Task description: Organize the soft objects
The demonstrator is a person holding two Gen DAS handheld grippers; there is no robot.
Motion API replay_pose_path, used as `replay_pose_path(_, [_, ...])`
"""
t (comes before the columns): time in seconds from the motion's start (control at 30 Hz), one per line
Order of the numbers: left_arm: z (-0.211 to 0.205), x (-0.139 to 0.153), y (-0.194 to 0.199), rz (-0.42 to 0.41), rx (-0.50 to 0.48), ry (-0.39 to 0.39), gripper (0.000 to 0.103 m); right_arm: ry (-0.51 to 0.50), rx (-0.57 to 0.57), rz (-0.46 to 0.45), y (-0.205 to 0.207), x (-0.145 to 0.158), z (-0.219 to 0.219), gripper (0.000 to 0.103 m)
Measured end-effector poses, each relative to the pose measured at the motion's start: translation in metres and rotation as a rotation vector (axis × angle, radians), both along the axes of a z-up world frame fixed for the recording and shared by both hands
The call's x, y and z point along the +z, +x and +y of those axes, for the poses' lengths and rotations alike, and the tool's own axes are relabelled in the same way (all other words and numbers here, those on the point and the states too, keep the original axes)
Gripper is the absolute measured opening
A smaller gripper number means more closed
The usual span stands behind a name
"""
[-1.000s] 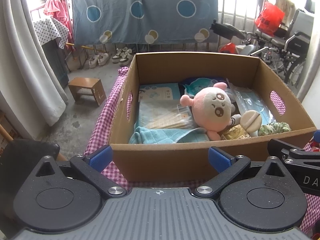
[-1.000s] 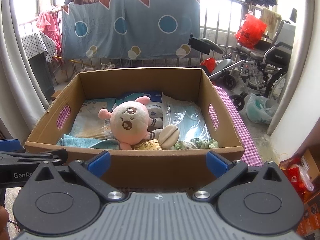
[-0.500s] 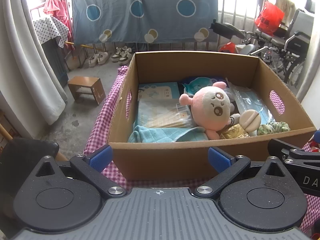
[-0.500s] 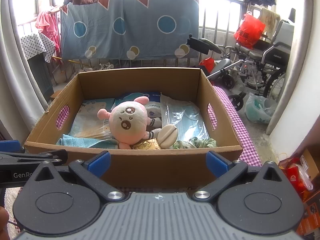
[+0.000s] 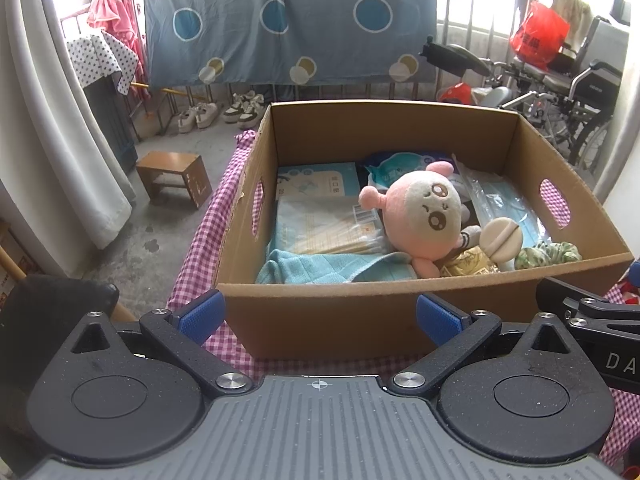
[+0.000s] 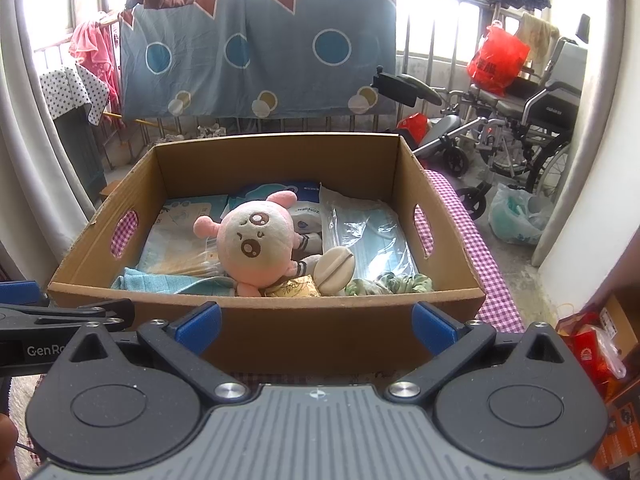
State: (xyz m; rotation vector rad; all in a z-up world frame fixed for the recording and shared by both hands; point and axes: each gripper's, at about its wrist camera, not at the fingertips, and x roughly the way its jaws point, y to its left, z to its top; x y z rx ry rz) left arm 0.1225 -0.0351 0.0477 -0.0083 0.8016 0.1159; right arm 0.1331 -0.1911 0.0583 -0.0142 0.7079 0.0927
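Holding position: both views near identical to half second ago, box barely shifted in frame. Cardboard box (image 5: pixel 400 320) on checkered worktop (image 5: pixel 208 236); pink plush toy (image 5: pixel 420 216) lying inside on packets, teal cloth (image 5: pixel 316 266) at near wall, green scrunchie (image 5: pixel 548 252) in right corner. Near box wall stands between claws and contents. Left claw (image 5: pixel 318 316) wide open, empty, short of box. Right claw (image 6: pixel 316 324) same, gripping nothing.
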Motion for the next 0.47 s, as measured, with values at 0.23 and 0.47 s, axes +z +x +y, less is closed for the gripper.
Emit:
replay_pose_path(0.23, [0.0006,-0.0006,-0.0007,0.001,0.002,0.001,0.102,0.0,-0.002,0.002,-0.0002,-0.0006,0.0001,0.103])
replay_pose_path(0.47, [0.0009,-0.0003,-0.0004,0.001,0.002,0.002,0.102,0.0,-0.002,0.002,-0.0001,-0.0005,0.0,0.103])
